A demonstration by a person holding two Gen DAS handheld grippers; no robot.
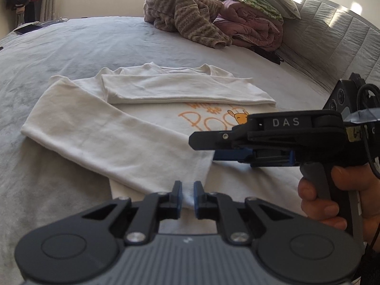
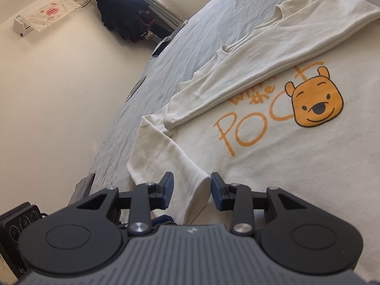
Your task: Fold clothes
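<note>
Right gripper (image 2: 192,185) astride sleeve cuff (image 2: 201,190); sweatshirt (image 2: 296,166) cropped

The right tool (image 2: 192,187) hangs low over a cream sweatshirt (image 2: 296,147) spread on a grey bed (image 2: 166,71). Its 2 blue-padded fingers (image 2: 167,185) stand apart on either side of a sleeve cuff (image 2: 201,194); whether they touch it is unclear. A second sleeve (image 2: 261,71) lies folded across the chest above an orange bear print (image 2: 315,102). Dark clothes (image 2: 125,19) hang by the wall.
</note>
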